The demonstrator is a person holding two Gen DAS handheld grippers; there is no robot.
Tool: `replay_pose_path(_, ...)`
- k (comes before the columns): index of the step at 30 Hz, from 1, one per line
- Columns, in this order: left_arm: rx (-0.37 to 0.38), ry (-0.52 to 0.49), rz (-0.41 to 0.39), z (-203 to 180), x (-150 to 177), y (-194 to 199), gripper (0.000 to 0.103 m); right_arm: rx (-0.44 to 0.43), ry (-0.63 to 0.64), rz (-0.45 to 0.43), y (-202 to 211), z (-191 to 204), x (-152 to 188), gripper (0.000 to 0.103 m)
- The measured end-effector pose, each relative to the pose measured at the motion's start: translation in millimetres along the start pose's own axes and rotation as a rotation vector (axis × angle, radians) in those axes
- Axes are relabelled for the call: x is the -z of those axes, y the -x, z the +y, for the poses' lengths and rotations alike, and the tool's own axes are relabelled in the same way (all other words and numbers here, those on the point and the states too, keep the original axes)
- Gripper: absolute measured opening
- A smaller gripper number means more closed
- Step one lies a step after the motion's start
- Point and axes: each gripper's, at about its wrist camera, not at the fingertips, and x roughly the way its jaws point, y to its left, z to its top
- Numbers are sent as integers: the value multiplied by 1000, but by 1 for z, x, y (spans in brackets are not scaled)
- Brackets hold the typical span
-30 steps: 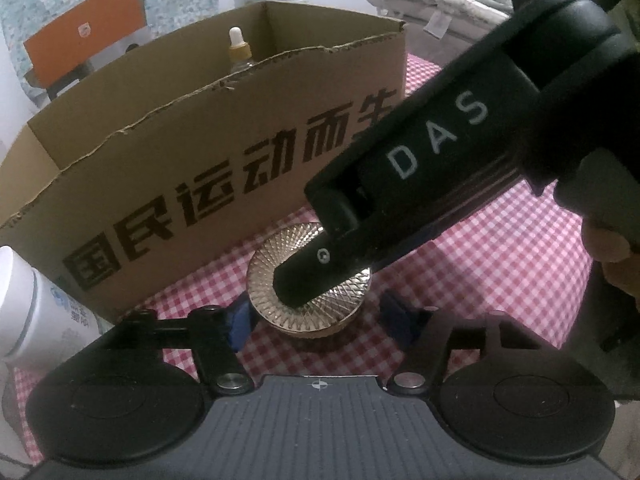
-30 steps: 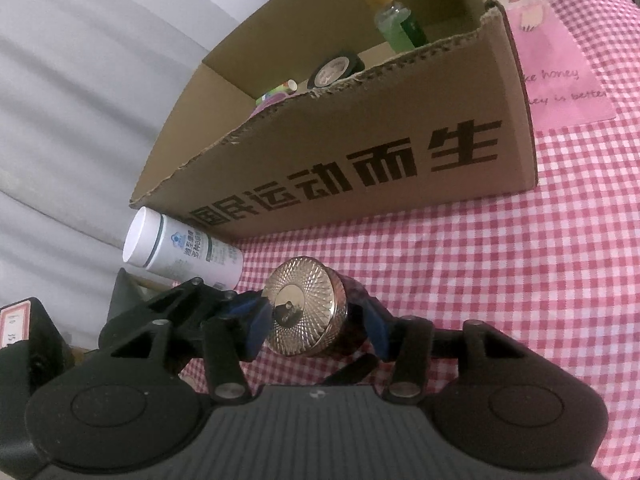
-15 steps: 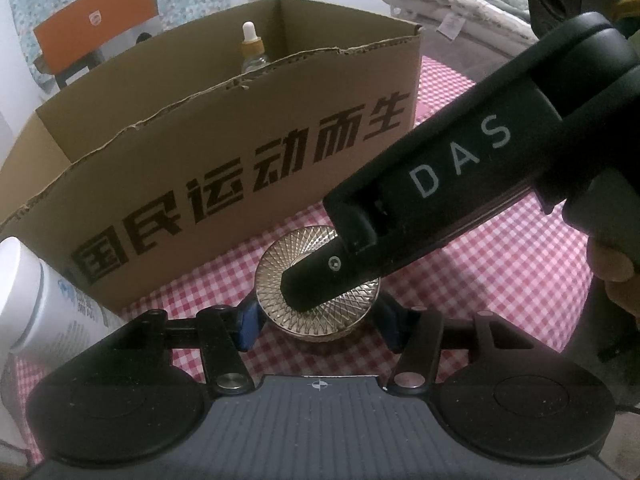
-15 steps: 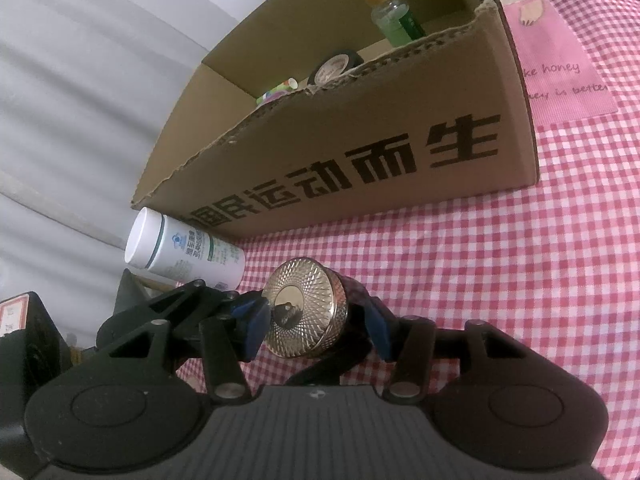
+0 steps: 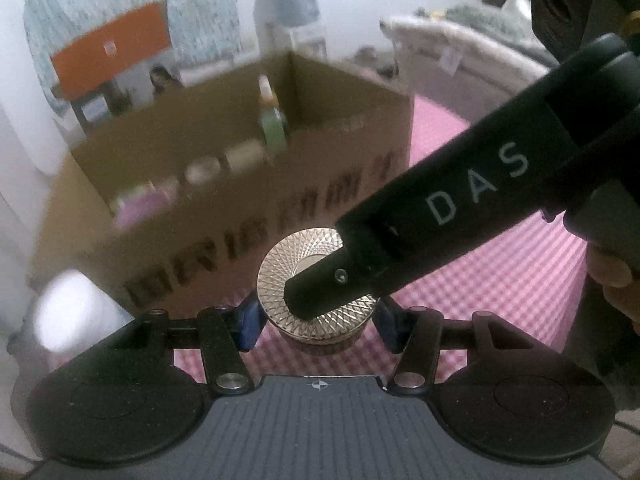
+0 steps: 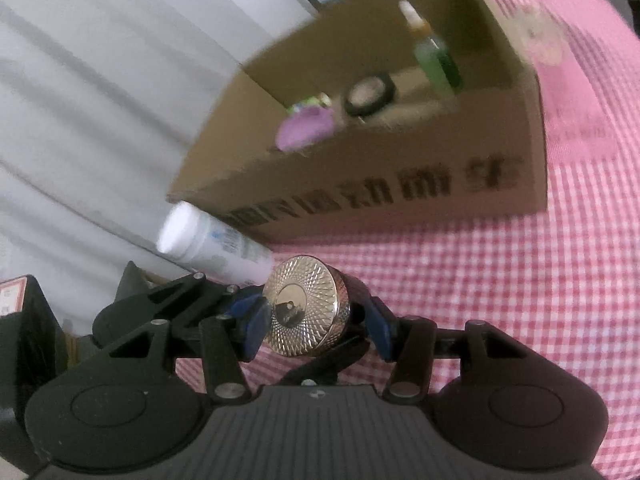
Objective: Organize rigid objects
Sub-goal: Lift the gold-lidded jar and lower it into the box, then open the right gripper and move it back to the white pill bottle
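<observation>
So both grippers are clamped on the round gold-lidded jar (image 5: pixel 316 304) — left gripper (image 5: pixel 316 320) and right gripper (image 6: pixel 316 324) squeeze its sides, holding it above the pink checkered tablecloth (image 6: pixel 500 300), near the open brown cardboard box (image 6: pixel 400 184)

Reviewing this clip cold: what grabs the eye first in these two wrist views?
The gold-lidded jar with its faceted top, gripped from both sides: the left gripper and the right gripper both close on it, above the pink checked cloth. Behind it stands the open cardboard box, holding a green dropper bottle, with a white bottle lying at its left corner.
</observation>
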Motion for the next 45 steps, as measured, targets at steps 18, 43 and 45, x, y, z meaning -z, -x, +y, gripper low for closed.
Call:
replay_pose_path(18, -44, 110, -169, 43, -91, 37, 55, 18, 238, -169, 47, 64, -101, 57)
replay_pose_path(43, 56, 357, 241, 84, -86, -97, 56, 105, 93, 255, -82, -27, -156, 59)
replay_pose_path(45, 76, 368, 249, 86, -88, -103, 58, 122, 100, 259, -86, -28, -157, 59)
